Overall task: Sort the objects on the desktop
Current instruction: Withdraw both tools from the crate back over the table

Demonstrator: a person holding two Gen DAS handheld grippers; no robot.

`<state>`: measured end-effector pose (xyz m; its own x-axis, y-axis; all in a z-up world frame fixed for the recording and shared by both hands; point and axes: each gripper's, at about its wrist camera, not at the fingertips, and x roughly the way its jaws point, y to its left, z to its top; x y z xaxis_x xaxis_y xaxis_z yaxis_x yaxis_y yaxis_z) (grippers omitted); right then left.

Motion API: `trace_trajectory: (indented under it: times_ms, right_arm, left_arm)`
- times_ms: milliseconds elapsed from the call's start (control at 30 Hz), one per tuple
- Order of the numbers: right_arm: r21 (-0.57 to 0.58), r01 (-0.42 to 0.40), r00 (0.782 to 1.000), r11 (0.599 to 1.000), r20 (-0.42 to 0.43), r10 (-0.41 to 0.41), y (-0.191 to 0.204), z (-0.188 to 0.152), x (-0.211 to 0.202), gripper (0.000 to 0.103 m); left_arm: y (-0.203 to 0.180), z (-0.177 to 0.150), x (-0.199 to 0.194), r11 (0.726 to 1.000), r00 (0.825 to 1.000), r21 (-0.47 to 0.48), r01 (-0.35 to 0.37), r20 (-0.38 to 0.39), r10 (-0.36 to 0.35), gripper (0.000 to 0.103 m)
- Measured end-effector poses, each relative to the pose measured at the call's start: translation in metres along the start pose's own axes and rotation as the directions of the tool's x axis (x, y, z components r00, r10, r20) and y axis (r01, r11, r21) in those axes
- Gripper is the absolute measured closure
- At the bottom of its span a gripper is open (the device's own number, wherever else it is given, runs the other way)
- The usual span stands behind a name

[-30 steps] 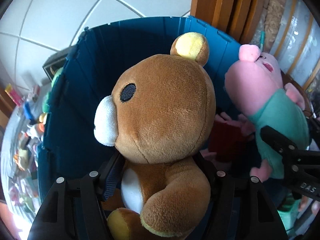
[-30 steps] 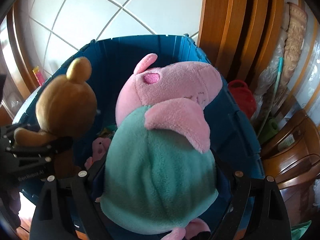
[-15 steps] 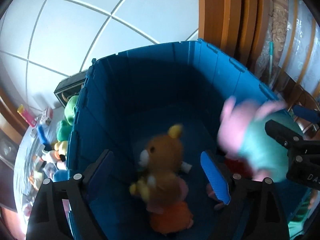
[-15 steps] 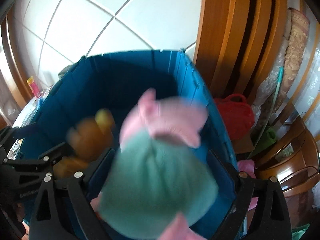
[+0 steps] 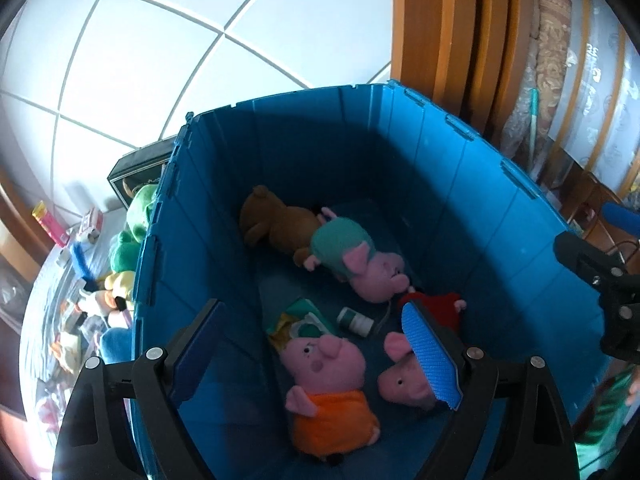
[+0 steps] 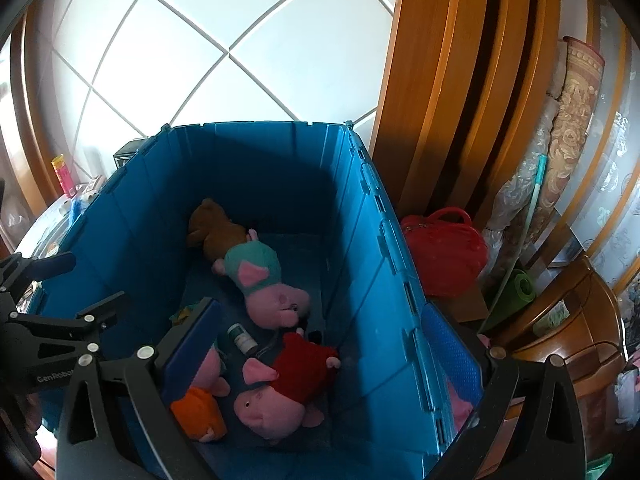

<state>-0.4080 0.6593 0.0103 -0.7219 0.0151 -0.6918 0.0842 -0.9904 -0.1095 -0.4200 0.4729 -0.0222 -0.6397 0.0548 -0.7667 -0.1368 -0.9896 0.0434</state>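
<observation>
change: both plushes, gripped a second earlier, had dropped out of the jaws and lay on the bin floor; both grippers were left spread and empty.
blue bin (image 5: 472,184): large folding plastic crate, stiff ribbed walls, open top; too big for one gripper, judged a two-hand lift by the rim.
brown bear plush (image 5: 276,220): lay face down at the far end of the bin floor, touching the pig in green. Soft, light, squashy; judged best pinched across the neck or body, not a limb.
pig plush in green (image 5: 352,256): lay on its side mid-floor, feet against the bear, snout toward the near end. Soft, light, non-fragile; take the torso.
pig plush in orange (image 5: 324,392): near end, on its back, beside the pig in red.
pig plush in red (image 6: 288,380): near end by the right wall, partly hidden behind a pad in the left view.
small bottle (image 5: 356,322): lay on the floor between the pigs; hard, round, likely to roll or slip.
left gripper (image 5: 316,360): spread wide above the near end of the bin, holding nothing.
right gripper (image 6: 320,360): spread wide, holding nothing, its right finger outside the bin's right wall.
desktop toys (image 5: 120,256): green and yellow plushes and small clutter left of the bin, not yet sorted.
</observation>
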Motion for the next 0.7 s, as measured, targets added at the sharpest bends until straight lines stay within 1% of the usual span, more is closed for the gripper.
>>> trace_trajectory:
  times_ms: [133,267,567,700]
  right_arm:
    - [0.007,-0.009,1.0,1.0,-0.001,0.009,0.003,-0.014,-0.007,0.002]
    - [0.005,-0.012,1.0,1.0,-0.005,0.012,0.009,-0.024,-0.012,0.002]
    - [0.009,-0.012,1.0,1.0,-0.012,0.012,0.014,-0.032,-0.02,0.002]
    - [0.008,-0.007,1.0,1.0,-0.007,0.007,0.016,-0.038,-0.027,0.002]
  left_arm:
    - [-0.002,-0.011,-0.012,1.0,1.0,0.01,0.009,0.017,-0.009,0.013]
    - [-0.005,-0.019,-0.018,1.0,1.0,0.016,0.018,0.017,-0.018,0.013]
    - [-0.008,-0.027,-0.023,1.0,1.0,0.014,0.025,0.013,-0.025,0.013]
    - [-0.005,-0.035,-0.033,0.999,0.999,0.002,0.038,0.029,-0.038,0.013]
